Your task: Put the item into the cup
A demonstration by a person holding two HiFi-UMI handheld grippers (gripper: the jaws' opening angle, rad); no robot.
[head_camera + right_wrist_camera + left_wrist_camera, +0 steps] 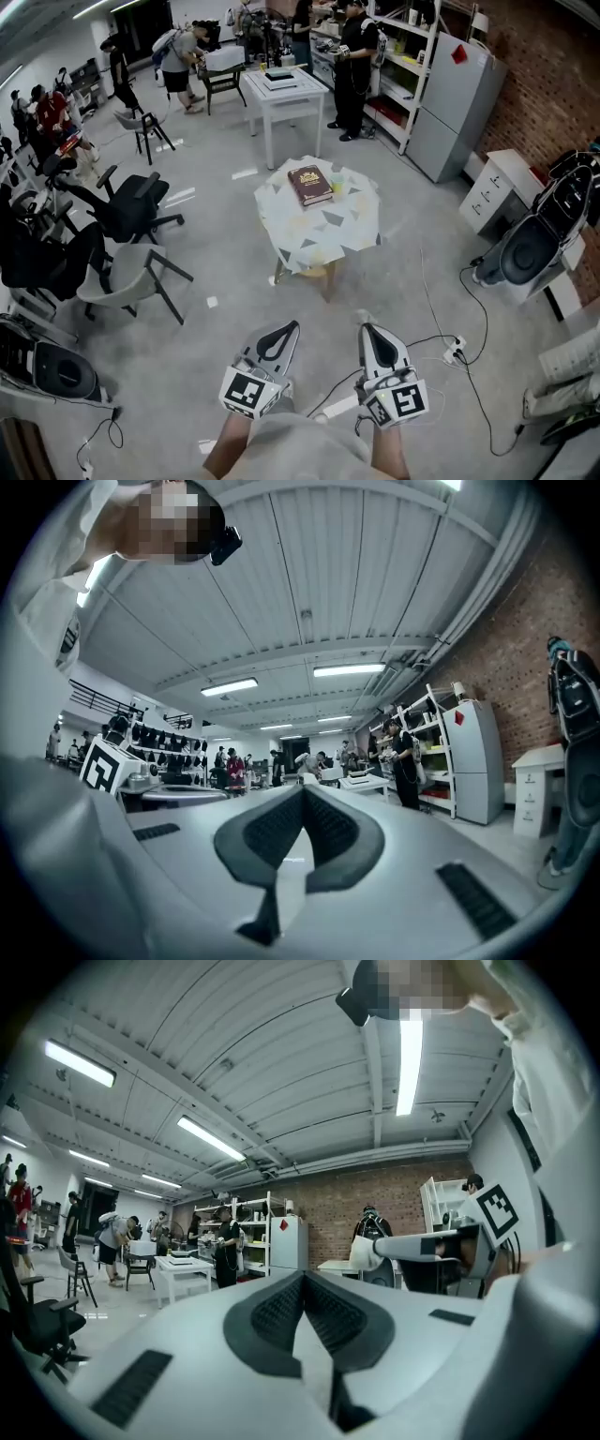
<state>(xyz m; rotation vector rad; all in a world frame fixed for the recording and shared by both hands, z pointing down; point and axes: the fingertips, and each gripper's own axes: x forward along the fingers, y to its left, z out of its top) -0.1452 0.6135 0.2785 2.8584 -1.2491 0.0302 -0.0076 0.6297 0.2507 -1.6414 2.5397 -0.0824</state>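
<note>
- Spanning most of the head view, a grey floor (216,347) carries scattered furniture and loose cables (469,366) at the right.
- A grey fridge (450,103) stands against the brick wall, upper right.
- A small table (328,230), draped in a pale patterned cloth, stands mid-floor, well apart from both grippers.
- A white table (281,98) stands beyond it, with people nearby.
- A dark office chair (131,202) stands left of the draped table.
- The left gripper (291,326) is held low, close to the person's body, pointing forward. In its own view (303,1274) the jaws are clenched tip to tip with nothing between them.
- The right gripper (367,328) sits just beside it, parallel. In its own view (303,789) the jaws likewise meet, gripping nothing.
- A dark red book (309,184) lies flat on the draped table.
- A yellow-green thing (336,187) sits just right of the book, on the cloth. It is too small to tell whether it is the cup or the item.
</note>
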